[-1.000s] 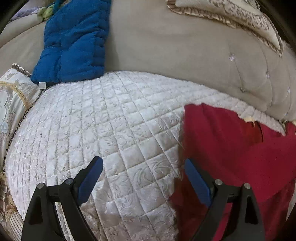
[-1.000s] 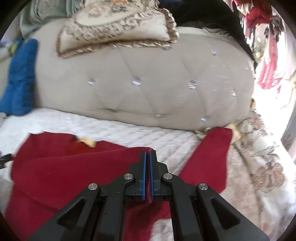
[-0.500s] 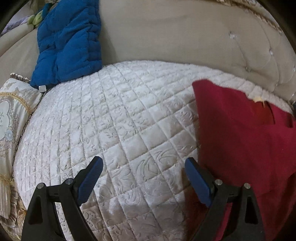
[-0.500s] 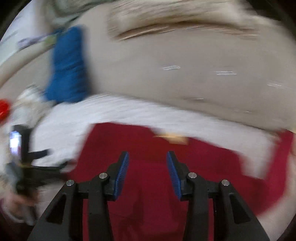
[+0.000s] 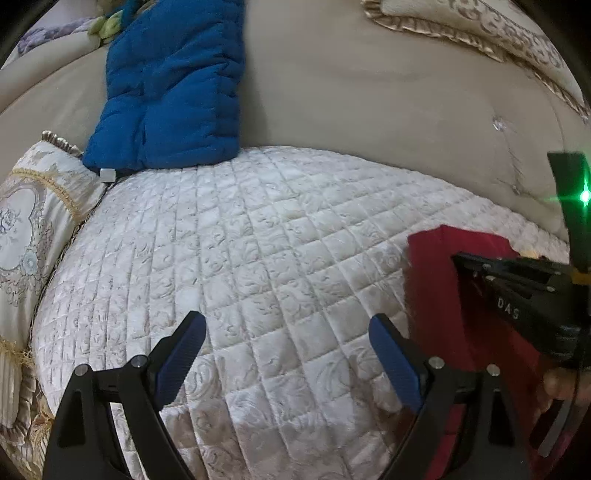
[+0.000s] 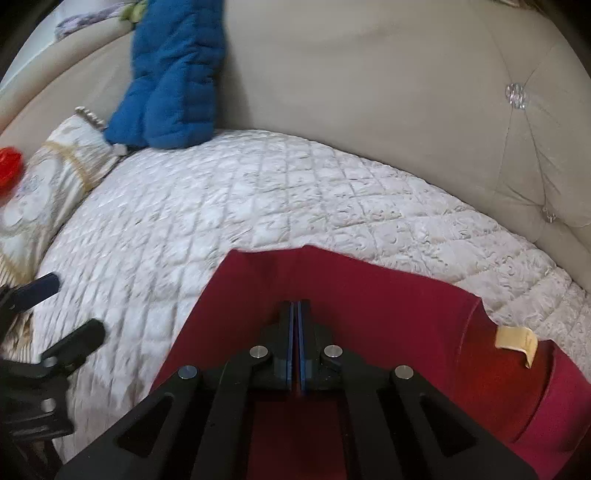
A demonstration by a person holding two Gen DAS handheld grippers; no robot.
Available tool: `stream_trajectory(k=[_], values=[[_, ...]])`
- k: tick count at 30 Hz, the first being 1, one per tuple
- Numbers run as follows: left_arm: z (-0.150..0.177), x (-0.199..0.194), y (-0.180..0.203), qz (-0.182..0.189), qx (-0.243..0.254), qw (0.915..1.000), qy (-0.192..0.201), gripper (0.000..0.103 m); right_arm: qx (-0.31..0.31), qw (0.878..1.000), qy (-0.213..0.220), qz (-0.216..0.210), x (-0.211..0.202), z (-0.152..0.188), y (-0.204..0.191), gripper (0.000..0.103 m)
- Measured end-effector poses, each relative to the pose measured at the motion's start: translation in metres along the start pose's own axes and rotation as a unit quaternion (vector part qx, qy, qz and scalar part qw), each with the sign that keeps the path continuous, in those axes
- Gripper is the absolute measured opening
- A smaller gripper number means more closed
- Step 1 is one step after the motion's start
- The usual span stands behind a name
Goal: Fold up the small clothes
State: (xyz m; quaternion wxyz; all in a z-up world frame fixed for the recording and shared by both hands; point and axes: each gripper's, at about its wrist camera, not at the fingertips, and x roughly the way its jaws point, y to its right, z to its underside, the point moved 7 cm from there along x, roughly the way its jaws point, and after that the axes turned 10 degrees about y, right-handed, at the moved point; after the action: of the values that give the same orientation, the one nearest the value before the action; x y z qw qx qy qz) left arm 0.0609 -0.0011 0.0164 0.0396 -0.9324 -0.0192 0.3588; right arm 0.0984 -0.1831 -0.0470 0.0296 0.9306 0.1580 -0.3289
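A dark red garment [image 6: 369,295] lies on the white quilted sofa cover [image 6: 258,192], its collar and tan label [image 6: 515,338] at the right. My right gripper [image 6: 295,314] rests on the garment's left part, jaws pressed together with a sliver of red cloth between the pads. From the left wrist view, that gripper [image 5: 458,258] lies over the red garment [image 5: 436,295], a hand [image 5: 557,384] behind it. My left gripper [image 5: 288,347] hovers wide open over bare quilt just left of the garment, holding nothing; it also shows as the left gripper [image 6: 62,314].
A blue padded jacket [image 5: 173,85] leans on the beige tufted sofa back [image 5: 369,92] at the far left. An embroidered cushion [image 5: 33,221] borders the quilt's left side. Another patterned cushion [image 5: 480,26] sits on top of the backrest. Open quilt [image 5: 258,240] stretches between jacket and garment.
My right gripper let go of the red cloth, swung left and down across the garment, and has shut again on its left part. The left gripper stayed open and drifted slightly.
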Motion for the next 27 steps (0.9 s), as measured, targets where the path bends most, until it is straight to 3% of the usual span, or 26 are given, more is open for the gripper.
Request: stream_trajectory(k=[3, 7, 8, 12, 14, 17, 18, 22, 23, 25, 26, 27], values=[[0.000, 0.000, -0.001, 0.007, -0.003, 1.0000, -0.005, 0.093, 0.020, 1.000, 0.001, -0.004, -0.014, 0.001, 0.004, 0.000], [-0.007, -0.004, -0.001, 0.007, -0.011, 0.9999, 0.005, 0.093, 0.043, 0.998, 0.036, -0.031, -0.073, 0.013, -0.003, 0.007], [-0.008, -0.005, 0.000, 0.009, -0.016, 0.9998, 0.007, 0.093, 0.036, 0.998, 0.028, -0.043, -0.082, 0.026, -0.015, 0.007], [-0.011, -0.011, 0.008, 0.024, -0.023, 0.9994, 0.014, 0.093, 0.042, 0.998, -0.025, -0.049, -0.054, 0.068, -0.047, 0.006], [-0.014, -0.017, 0.013, 0.032, -0.024, 0.9989, 0.026, 0.093, 0.064, 0.997, 0.010, -0.053, -0.053, 0.065, -0.051, 0.006], [-0.015, -0.022, 0.026, 0.071, -0.031, 0.9966, 0.030, 0.093, 0.090, 0.993, 0.003, -0.071, -0.072, 0.059, -0.042, 0.006], [-0.013, -0.022, 0.032, 0.083, -0.030, 0.9958, 0.027, 0.093, 0.090, 0.994, 0.014, -0.059, -0.084, 0.058, -0.034, 0.006], [-0.001, -0.021, 0.061, 0.124, -0.010, 0.9922, 0.004, 0.093, 0.097, 0.992, 0.042, 0.067, -0.138, 0.072, 0.033, 0.009], [0.002, -0.019, 0.068, 0.127, -0.003, 0.9919, -0.002, 0.093, 0.109, 0.986, 0.035, 0.122, -0.148, 0.083, 0.063, 0.012], [0.011, -0.013, 0.084, 0.129, 0.023, 0.9912, -0.019, 0.093, 0.131, 0.973, 0.006, 0.191, -0.152, 0.101, 0.102, 0.013], [0.016, -0.009, 0.090, 0.126, 0.037, 0.9910, -0.029, 0.093, 0.152, 0.968, -0.025, 0.197, -0.147, 0.117, 0.121, 0.013], [0.023, -0.004, 0.098, 0.122, 0.050, 0.9905, -0.041, 0.093, 0.164, 0.971, -0.023, 0.172, -0.149, 0.120, 0.126, 0.013]])
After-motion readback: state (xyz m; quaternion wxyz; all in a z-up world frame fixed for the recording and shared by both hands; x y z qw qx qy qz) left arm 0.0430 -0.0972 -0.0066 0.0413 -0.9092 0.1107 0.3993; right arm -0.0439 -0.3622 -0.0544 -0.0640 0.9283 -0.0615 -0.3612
